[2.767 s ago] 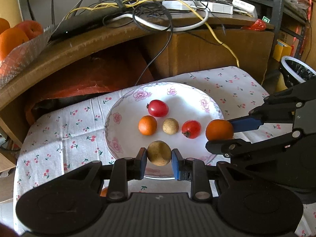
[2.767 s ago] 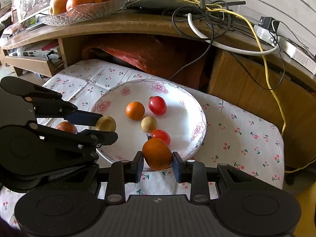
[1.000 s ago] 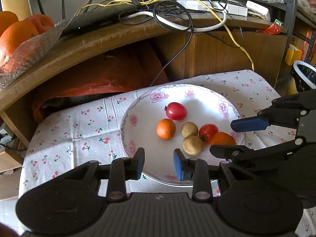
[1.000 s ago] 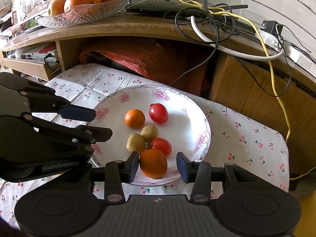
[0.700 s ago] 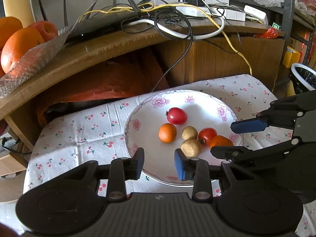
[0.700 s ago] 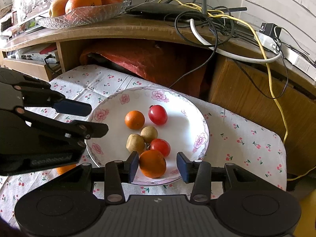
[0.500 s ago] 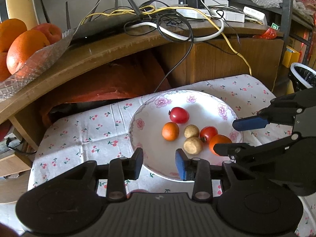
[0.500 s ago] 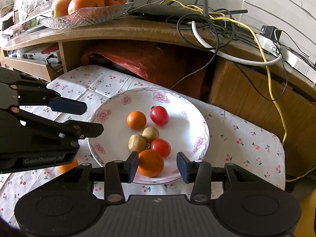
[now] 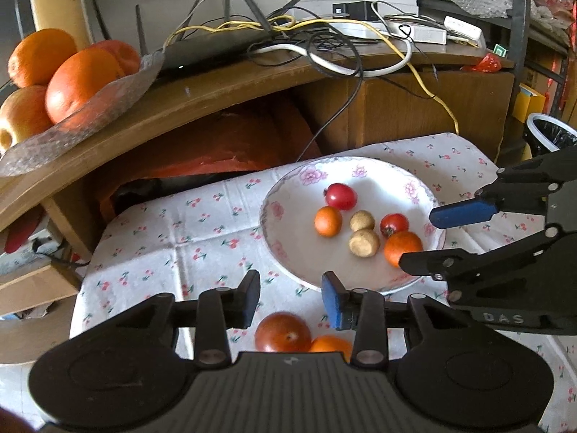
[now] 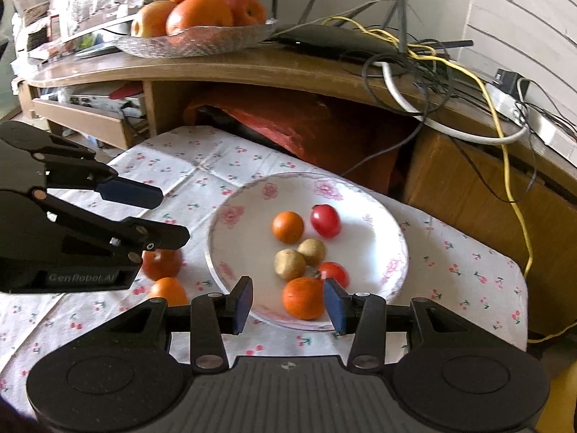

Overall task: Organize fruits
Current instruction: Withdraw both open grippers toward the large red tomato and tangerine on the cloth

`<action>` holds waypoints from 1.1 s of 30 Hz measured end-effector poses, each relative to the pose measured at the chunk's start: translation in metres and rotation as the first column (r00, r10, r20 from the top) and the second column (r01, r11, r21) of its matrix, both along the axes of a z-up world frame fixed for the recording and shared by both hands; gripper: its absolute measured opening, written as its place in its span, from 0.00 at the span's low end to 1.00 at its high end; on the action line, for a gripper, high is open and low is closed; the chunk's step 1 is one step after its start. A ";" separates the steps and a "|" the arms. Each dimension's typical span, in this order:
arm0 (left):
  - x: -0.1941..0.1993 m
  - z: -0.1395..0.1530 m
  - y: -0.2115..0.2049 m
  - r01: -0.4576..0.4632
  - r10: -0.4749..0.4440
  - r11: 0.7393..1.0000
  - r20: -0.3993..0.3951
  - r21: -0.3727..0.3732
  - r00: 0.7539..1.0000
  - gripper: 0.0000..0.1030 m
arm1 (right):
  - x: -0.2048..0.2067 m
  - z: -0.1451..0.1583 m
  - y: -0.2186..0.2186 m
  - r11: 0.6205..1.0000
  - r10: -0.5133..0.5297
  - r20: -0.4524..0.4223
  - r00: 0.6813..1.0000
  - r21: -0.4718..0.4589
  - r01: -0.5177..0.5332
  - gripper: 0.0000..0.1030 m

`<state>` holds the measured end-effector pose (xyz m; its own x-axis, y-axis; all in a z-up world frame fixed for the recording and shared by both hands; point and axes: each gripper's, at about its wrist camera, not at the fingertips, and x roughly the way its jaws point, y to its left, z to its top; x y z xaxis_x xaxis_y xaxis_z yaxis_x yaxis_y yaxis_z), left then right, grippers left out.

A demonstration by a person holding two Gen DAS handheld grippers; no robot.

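A white floral plate (image 9: pixel 299 195) (image 10: pixel 382 249) on the flowered cloth holds several small fruits: a red tomato (image 9: pixel 340 196) (image 10: pixel 325 221), a small orange (image 9: pixel 327 221) (image 10: pixel 287 227), two brown kiwis (image 9: pixel 364 242) (image 10: pixel 289 264), a second tomato (image 9: pixel 394 224) and a larger orange (image 9: pixel 402 248) (image 10: pixel 303 297). On the cloth near the plate lie a dark red tomato (image 9: pixel 283 332) (image 10: pixel 162 263) and an orange (image 9: pixel 330 346) (image 10: pixel 167 291). My left gripper (image 9: pixel 290 297) is open above the loose tomato. My right gripper (image 10: pixel 287 303) is open with the larger orange between its spread fingers, untouched.
A curved wooden shelf (image 9: pixel 202 97) overhangs the back, loaded with cables and a glass dish of oranges and apples (image 10: pixel 194 36). A red cloth (image 10: pixel 306 122) is stuffed beneath it. A bin (image 9: pixel 548 137) stands at the right.
Both grippers have let go of their fruit, a kiwi and the larger orange, onto the plate, opened, and pulled back toward me. The left one has drifted left, bringing the loose tomato and orange into view.
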<state>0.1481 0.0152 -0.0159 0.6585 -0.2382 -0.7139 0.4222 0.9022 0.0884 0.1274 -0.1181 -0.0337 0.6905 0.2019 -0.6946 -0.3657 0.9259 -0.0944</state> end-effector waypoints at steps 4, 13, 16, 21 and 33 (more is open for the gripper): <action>-0.006 0.000 0.014 -0.008 0.008 1.000 -0.006 -0.003 1.000 0.45 | -0.008 0.001 0.008 0.999 0.038 -0.015 0.999 0.023 -0.037 0.38; -0.015 -0.007 0.039 -0.020 0.021 1.000 -0.027 0.008 0.999 0.45 | -0.017 -0.016 0.035 0.986 0.162 -0.076 0.984 0.052 -0.158 0.38; -0.016 -0.009 0.044 -0.023 0.023 1.000 -0.034 0.004 0.999 0.45 | -0.013 -0.025 0.038 0.986 0.162 -0.106 0.981 0.056 -0.156 0.37; -0.018 -0.008 0.050 -0.017 0.017 1.000 -0.040 -0.005 0.999 0.45 | -0.006 -0.033 0.044 0.985 0.170 -0.134 0.976 0.063 -0.163 0.37; -0.020 -0.011 0.060 -0.003 0.001 1.000 -0.064 -0.031 0.998 0.45 | 0.008 -0.043 0.063 0.982 0.187 -0.169 0.968 0.056 -0.180 0.25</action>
<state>0.1285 0.0755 -0.0267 0.6119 -0.2598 -0.7470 0.4246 0.9048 0.0331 0.1359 -0.0548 -0.0763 0.5095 0.3437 -0.7888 -0.5370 0.8433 0.0206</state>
